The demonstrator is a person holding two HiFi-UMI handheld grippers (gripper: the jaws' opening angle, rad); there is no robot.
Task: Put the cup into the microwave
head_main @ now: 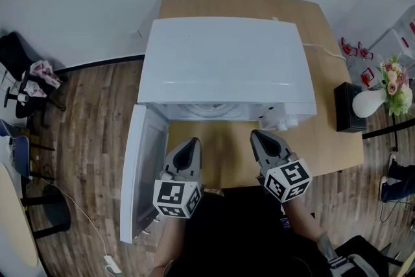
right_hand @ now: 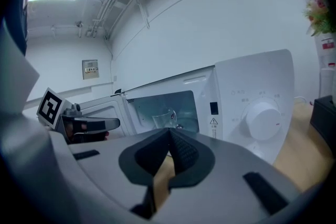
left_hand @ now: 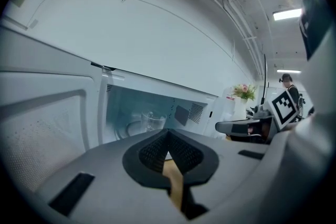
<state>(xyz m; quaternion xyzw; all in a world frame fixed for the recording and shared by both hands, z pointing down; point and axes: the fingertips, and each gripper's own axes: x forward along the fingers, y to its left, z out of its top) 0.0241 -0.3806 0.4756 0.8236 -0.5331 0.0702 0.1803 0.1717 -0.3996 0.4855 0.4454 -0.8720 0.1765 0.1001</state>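
A white microwave (head_main: pixel 227 61) stands on the wooden table (head_main: pixel 324 139) with its door (head_main: pixel 139 172) swung open to the left. A clear glass cup (left_hand: pixel 149 122) stands upright inside the cavity on the turntable, and the right gripper view also shows the cup (right_hand: pixel 164 119). From the head view the cup is hidden. My left gripper (head_main: pixel 190 143) hangs in front of the opening, shut with nothing between its jaws (left_hand: pixel 168 136). My right gripper (head_main: pixel 260 135) is beside it, also shut and empty (right_hand: pixel 169 134). Both stay outside the cavity, apart from the cup.
The microwave's control panel with a round dial (right_hand: pixel 262 118) is right of the opening. A black box (head_main: pixel 349 107) and a white vase of flowers (head_main: pixel 373 100) stand at the table's right edge. The open door juts out past the table's left front.
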